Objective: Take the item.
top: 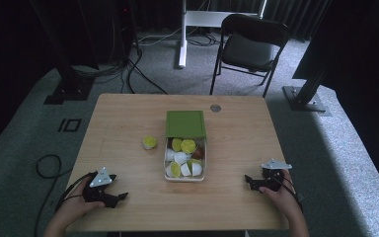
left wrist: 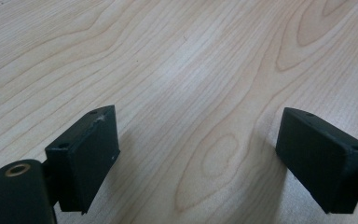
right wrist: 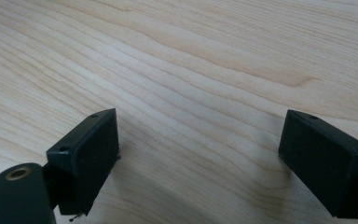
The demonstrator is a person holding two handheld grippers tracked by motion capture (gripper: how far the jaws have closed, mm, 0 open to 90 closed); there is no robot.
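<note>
High view: wooden table (top: 128,123) carries a clear box (top: 185,175) of green and white capsules mid-surface, its green lid (top: 185,123) just behind, one green capsule (top: 150,142) loose beside it. Left gripper (top: 120,196) and right gripper (top: 249,179) rest near the front corners, jaws spread, empty; probably a ready stance.

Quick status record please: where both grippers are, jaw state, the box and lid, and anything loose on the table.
left gripper: near table's front left corner, jaws wide apart, nothing between them
right gripper: near front right, jaws wide apart, nothing between them
box: table centre, open, holds green and white pieces
green lid: flat, touching box's far end
loose piece: green-topped, left of box, apart from it
table: wood, small round disc near far edge
</note>
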